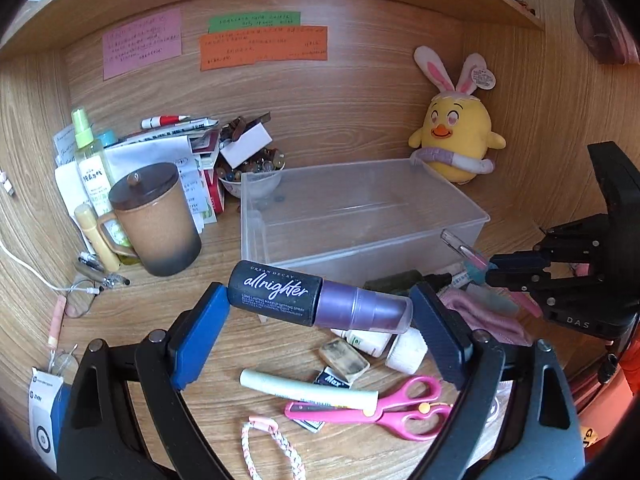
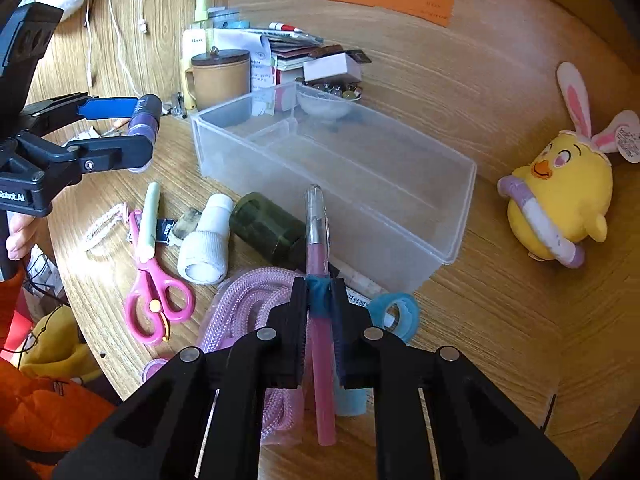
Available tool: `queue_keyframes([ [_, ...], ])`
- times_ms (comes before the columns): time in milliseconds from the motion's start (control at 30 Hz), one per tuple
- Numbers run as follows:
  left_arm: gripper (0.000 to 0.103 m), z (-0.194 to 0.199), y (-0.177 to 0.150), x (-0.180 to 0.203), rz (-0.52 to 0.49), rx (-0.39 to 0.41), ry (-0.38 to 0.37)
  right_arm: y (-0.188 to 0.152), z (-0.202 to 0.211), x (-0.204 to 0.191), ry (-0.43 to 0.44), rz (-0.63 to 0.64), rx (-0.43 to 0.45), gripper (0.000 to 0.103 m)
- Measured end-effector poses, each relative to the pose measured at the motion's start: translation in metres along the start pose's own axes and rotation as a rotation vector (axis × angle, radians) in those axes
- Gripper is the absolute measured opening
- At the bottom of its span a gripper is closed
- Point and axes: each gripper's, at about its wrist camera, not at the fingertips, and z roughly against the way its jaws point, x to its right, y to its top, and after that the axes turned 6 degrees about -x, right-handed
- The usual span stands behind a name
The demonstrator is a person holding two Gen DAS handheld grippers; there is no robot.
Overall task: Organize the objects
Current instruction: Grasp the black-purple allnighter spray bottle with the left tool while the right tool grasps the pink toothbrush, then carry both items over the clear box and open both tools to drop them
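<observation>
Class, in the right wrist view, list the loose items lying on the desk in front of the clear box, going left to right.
Braided bracelet → pink scissors → white bottle → dark green jar → blue tape roll.

- Left gripper (image 1: 320, 320): black plastic arms, silver round pins at the joints, blue pads on its fingers (image 1: 200, 336).
- Right gripper (image 2: 319, 312): the same black arms and silver pins; white "DAS" lettering on its body.
- Bare hand (image 2: 18, 236) and orange sleeve (image 2: 44, 412) below the left gripper.
</observation>
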Motion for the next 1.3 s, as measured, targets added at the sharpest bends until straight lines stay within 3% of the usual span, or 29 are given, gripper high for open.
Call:
queue_keyframes([
  [367,0.092,-0.022,0.048,-0.009,0.004,-0.01,-0.018,0.028,0.033,0.022,-0.025,-0.084,0.136,0.01],
  [667,0.092,-0.073,0.068,-0.017,0.023,-0.15,-0.04,0.071,0.008,0.046,-0.025,-0.145,0.149,0.01],
  [967,0.092,-0.111,0.077,-0.01,-0.009,-0.238,-0.053,0.104,-0.045,0.061,0.041,-0.164,0.062,0.01],
  [1300,0.092,-0.139,0.077,0.0,-0.079,-0.321,-0.062,0.11,-0.097,0.059,0.105,-0.13,-0.091,0.01],
])
